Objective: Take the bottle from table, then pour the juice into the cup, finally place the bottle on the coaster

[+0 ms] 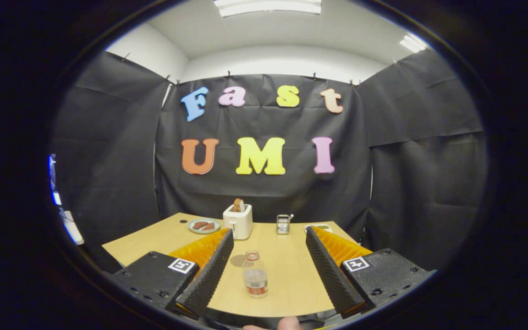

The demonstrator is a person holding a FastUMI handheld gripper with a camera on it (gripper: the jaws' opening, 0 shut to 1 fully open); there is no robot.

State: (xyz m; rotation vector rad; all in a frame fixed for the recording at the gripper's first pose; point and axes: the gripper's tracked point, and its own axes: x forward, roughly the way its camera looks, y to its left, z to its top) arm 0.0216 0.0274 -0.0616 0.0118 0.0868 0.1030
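Plate [204,225] far left, toaster [238,220] beside it. Gripper [269,238] fingers spread wide, holding nothing. Bottle [255,276] upright on table [287,270], between fingers, nearer left one, long axis vertical. Coaster [238,260] just behind bottle. Small rack [283,224] beyond.

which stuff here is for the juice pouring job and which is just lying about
For the job: bottle, standing between the open gripper fingers; coaster just behind it.

Lying about: toaster, plate beside it, small metal rack, second plate at the far edge.

Clear plastic bottle [255,275], matt wood table [287,266]
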